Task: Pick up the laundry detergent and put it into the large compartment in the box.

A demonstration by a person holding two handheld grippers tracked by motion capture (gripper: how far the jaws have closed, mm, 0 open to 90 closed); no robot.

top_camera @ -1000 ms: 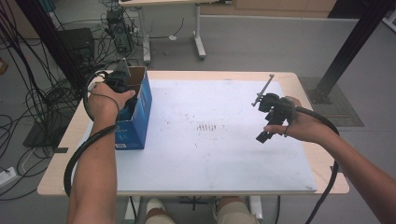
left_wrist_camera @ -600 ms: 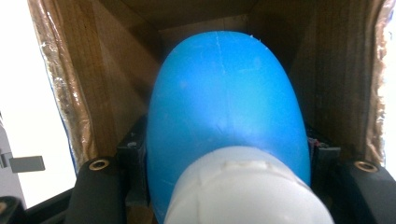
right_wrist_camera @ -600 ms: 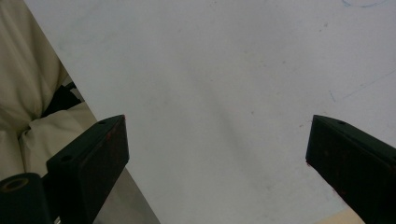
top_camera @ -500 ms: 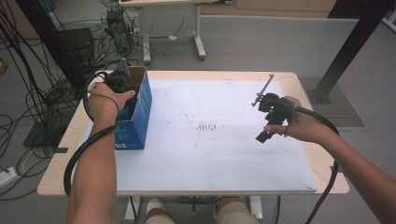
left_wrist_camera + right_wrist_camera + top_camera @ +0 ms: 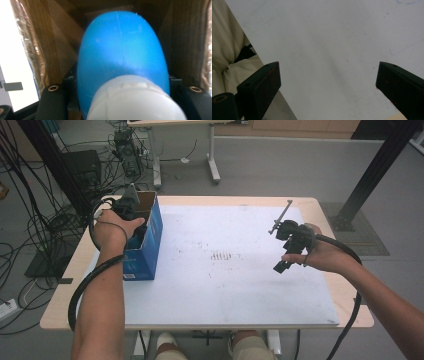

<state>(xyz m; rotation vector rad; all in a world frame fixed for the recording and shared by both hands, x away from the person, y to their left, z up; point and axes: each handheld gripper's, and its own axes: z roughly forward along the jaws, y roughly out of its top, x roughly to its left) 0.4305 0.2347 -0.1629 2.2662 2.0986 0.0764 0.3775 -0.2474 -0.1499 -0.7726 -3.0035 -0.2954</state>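
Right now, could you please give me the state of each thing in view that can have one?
Blue box: upright near the table's left edge, top open.
Left gripper: inside the box, jaws shut on the blue and white object.
Blue and white object: gripped, within the box's brown walls.
Right gripper: jaws open, nothing between them, above the white board.

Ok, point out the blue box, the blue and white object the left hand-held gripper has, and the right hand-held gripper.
blue box (image 5: 150, 240): high view, its long side.
blue and white object (image 5: 122, 47): left gripper view, its blue part.
right hand-held gripper (image 5: 328, 85): right gripper view, between its open jaws.
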